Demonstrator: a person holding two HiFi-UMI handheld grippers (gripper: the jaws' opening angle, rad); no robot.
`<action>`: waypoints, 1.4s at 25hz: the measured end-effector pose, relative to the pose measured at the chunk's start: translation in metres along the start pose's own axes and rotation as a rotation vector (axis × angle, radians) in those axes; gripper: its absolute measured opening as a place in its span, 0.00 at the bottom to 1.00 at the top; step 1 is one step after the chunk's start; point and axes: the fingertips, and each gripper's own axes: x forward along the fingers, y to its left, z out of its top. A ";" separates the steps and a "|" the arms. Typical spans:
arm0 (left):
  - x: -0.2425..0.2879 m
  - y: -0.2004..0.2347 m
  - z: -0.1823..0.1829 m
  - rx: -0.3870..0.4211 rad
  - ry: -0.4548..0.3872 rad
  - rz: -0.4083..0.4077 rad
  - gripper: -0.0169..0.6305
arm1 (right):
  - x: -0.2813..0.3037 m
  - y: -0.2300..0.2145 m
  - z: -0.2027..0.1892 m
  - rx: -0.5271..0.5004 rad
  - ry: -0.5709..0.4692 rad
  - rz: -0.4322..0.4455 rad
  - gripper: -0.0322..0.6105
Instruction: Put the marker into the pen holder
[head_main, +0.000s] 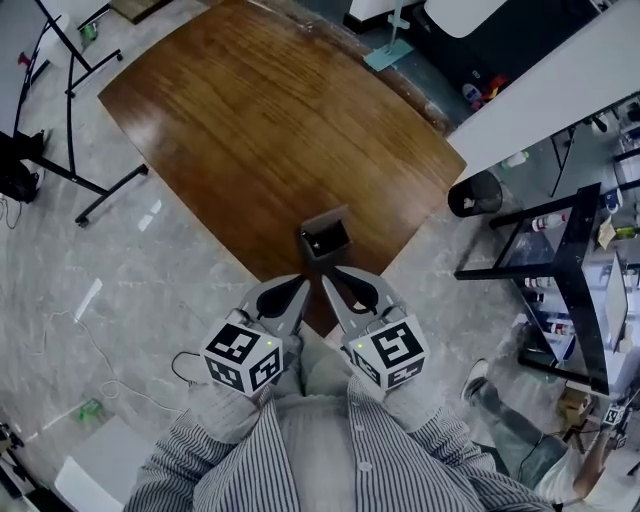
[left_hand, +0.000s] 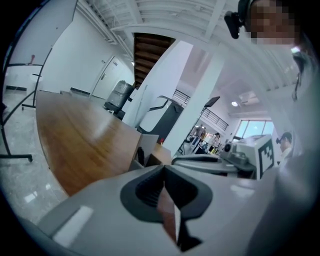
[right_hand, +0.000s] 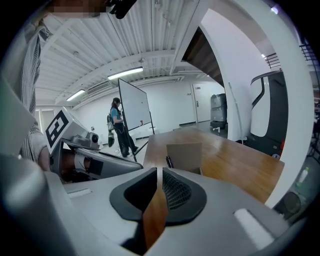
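A small brown box-shaped pen holder (head_main: 326, 238) stands near the near corner of the wooden table (head_main: 250, 130). In the right gripper view a dark marker (right_hand: 169, 161) sticks up at the pen holder's (right_hand: 184, 155) left side. The left gripper view shows the same marker (left_hand: 140, 156) in the holder (left_hand: 148, 149). Both grippers hang just short of the holder, side by side. My left gripper (head_main: 303, 283) (left_hand: 163, 167) has its tips together, nothing between them. My right gripper (head_main: 328, 272) (right_hand: 159, 171) shows a thin slit between its pads, nothing in it.
A black stand (head_main: 70, 90) is on the floor at the left. At the right are a black bin (head_main: 474, 192), a black shelf rack (head_main: 560, 270) and a long white table (head_main: 560, 90). Far off, a person (right_hand: 116, 125) stands by a whiteboard.
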 end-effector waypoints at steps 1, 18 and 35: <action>-0.002 -0.003 0.000 0.005 -0.002 -0.001 0.04 | -0.005 0.000 0.000 0.006 -0.007 -0.007 0.09; -0.013 -0.032 -0.002 0.075 0.009 0.001 0.04 | -0.045 0.018 0.008 0.106 -0.088 0.030 0.05; -0.015 -0.034 0.007 0.098 -0.007 0.003 0.04 | -0.039 0.015 0.010 0.080 -0.065 0.041 0.05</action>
